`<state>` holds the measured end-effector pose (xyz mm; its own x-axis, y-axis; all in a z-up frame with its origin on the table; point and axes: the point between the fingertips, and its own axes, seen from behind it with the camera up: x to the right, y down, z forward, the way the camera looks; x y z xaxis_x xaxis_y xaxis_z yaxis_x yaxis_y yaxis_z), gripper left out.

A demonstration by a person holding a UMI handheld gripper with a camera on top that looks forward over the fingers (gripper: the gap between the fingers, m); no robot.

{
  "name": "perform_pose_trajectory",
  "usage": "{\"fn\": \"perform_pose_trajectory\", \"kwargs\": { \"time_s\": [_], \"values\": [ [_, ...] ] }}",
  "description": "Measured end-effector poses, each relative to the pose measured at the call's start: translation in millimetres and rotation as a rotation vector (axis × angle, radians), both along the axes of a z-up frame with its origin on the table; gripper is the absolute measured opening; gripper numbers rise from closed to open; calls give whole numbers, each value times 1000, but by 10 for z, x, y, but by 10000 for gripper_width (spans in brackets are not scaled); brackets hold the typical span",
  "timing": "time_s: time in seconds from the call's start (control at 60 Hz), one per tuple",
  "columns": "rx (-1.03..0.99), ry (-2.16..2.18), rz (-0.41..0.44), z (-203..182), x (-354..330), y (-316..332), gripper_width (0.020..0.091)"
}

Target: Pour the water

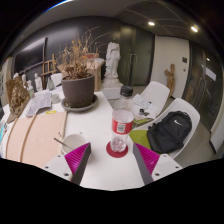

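Observation:
A clear plastic bottle (122, 118) with a red label stands upright on the white table (100, 125), beyond my fingers. In front of it a clear glass (118, 145) sits on a red coaster (118, 152), just ahead of the fingertips and about midway between them. My gripper (111, 163) is open, its magenta pads (146, 160) spread wide to either side, with nothing held between them.
A large potted dry plant (78, 85) stands at the back left of the table. Papers and small bottles (35, 95) lie on the left. A black backpack (170, 132) rests on a white chair (182, 118) to the right. A white statue (113, 62) stands behind.

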<state>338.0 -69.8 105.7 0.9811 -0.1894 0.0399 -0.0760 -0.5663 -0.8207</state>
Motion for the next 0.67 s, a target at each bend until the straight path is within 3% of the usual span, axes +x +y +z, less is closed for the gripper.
{"fn": "perform_pose_trajectory", "kwargs": {
  "time_s": [0.3, 0.517, 0.667],
  "values": [
    [-37, -35, 63, 544, -943, -964, 856],
    [-30, -7, 83, 645, -1267, -1164, 855],
    [-69, -15, 87, 504, -1304, -1229, 852]
  ]
}}
